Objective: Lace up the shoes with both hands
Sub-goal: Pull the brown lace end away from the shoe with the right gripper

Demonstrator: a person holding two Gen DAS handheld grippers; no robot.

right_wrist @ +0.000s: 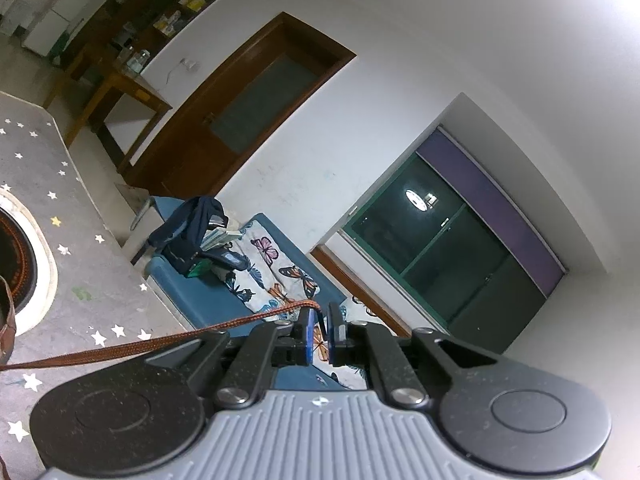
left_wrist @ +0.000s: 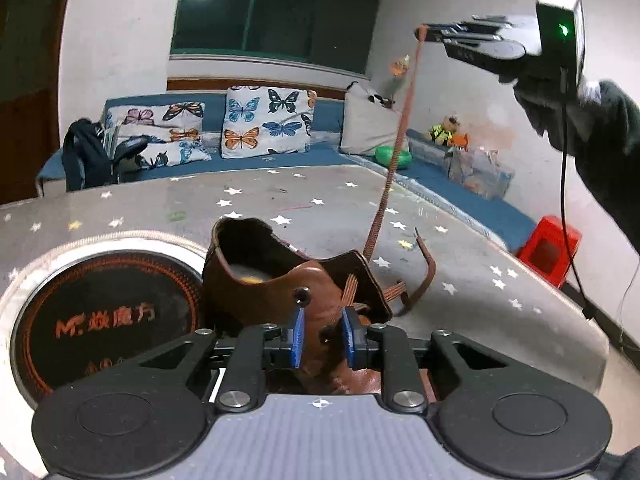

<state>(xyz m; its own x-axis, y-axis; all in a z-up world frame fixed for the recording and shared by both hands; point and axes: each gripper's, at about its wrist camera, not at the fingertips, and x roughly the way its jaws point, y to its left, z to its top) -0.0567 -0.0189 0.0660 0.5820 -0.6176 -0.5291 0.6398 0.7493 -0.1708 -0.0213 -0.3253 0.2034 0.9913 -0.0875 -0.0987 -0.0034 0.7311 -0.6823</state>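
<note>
Overhead, lace (left_wrist: 394, 148) taut from shoe (left_wrist: 280, 284)

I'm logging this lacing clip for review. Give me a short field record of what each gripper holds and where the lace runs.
left gripper: shut on the brown shoe, pinching the tongue area near the eyelets
right gripper: shut on the lace near its end, raised high above the table
lace state: pulled taut from the shoe up to the right gripper
other lace end: loose, curling on the table beside the shoe
shoe position: on the star-patterned table, opening facing up
</note>
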